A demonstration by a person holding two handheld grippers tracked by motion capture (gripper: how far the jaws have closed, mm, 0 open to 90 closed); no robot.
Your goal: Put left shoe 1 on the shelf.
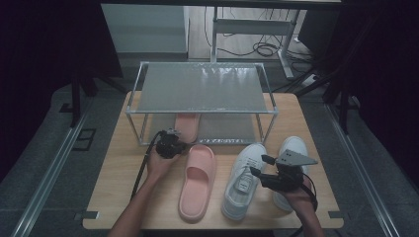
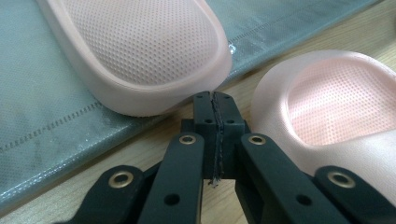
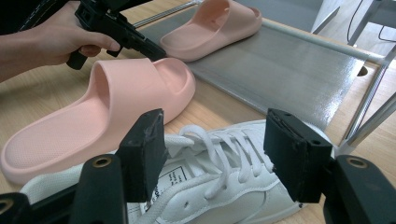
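The left tool (image 2: 215, 100), clenched on nothing, touches the slipper (image 2: 140, 51) on the shelf (image 2: 42, 126); a push may skew it. The right tool (image 3: 212, 149) stands released over the sneaker (image 3: 219, 186).

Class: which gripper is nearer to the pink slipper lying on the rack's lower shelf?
Left. The left gripper sits shut at the heel of that pink slipper; the right gripper hovers open over a white sneaker.

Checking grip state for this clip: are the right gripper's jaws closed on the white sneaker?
No: in the right gripper view the right gripper stands wide open above the white sneaker, pads apart from it.
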